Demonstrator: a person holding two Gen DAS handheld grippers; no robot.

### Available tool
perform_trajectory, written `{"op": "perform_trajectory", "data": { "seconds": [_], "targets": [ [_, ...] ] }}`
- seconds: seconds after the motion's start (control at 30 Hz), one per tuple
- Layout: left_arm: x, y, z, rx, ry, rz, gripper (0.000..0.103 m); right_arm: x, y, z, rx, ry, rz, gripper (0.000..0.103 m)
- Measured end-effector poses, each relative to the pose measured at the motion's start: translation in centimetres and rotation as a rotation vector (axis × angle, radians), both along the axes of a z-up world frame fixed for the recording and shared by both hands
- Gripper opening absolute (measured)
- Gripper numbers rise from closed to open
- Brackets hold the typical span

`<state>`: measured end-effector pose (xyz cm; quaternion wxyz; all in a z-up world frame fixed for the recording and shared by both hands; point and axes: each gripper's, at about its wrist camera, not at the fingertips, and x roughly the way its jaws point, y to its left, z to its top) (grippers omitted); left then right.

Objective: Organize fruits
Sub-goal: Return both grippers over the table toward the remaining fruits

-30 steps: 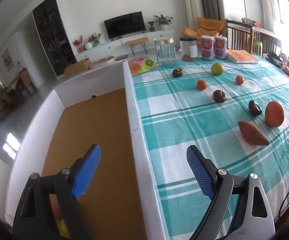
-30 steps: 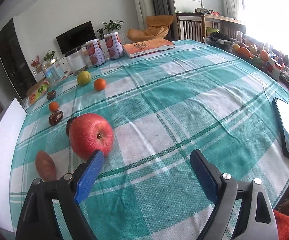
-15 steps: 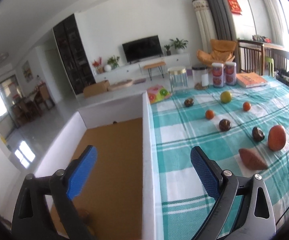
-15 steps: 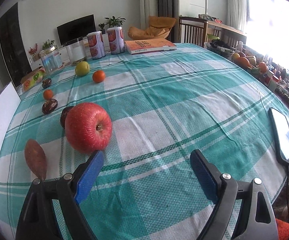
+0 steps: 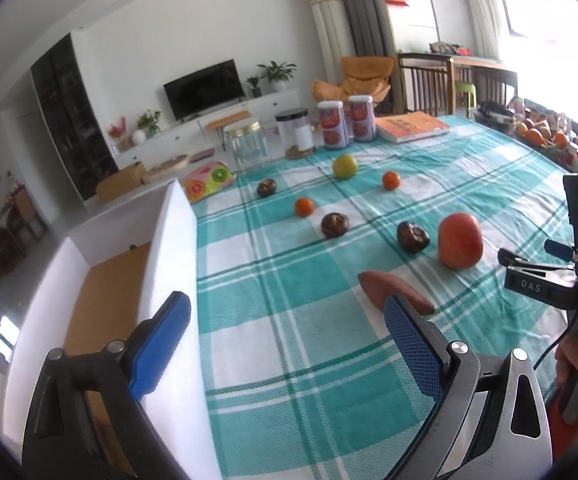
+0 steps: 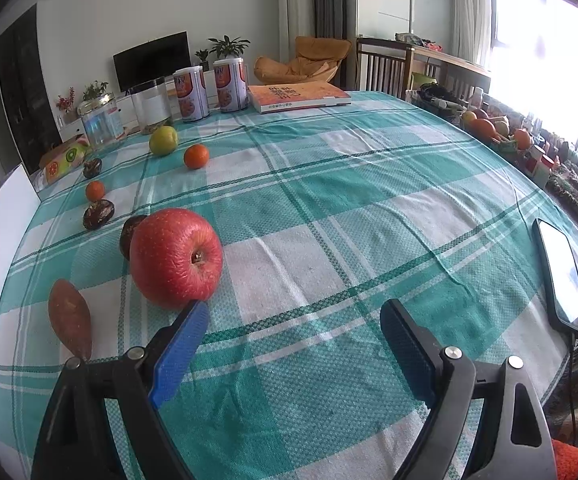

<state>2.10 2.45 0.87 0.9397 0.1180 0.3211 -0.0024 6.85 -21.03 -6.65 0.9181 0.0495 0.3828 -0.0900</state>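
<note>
Showing box point(image 5: 157, 240) left view, phone point(image 6: 563, 276) right

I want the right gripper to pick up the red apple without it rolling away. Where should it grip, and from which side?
Grip the red apple across its widest middle, coming from above and slightly left, since it sits just left of the open right gripper. It lies tipped, stem hollow facing the camera, so pads on the rounded flanks should hold best. The dark fruit behind limits room there.

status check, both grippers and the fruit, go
Left gripper opening, nothing between its jaws. Right gripper open, empty, beside red apple. Sweet potato nearest left. Nothing blocking.
</note>
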Motion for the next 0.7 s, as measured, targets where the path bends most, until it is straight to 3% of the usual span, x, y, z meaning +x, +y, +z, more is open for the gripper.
{"op": "perform_trajectory", "data": {
  "seconds": [0.3, 0.7],
  "targets": [
    [1.8, -2.3, -4.0, -0.009, 0.151, -0.020, 0.098, 0.0, 0.0, 0.0, 0.000, 0.000, 0.001, 0.088],
    [2.4, -2.9, -5.7, 0.034, 0.202, -0.011, 0.098, 0.1, 0.0, 0.0, 0.003, 0.003, 0.003, 0.088]
  ]
}}
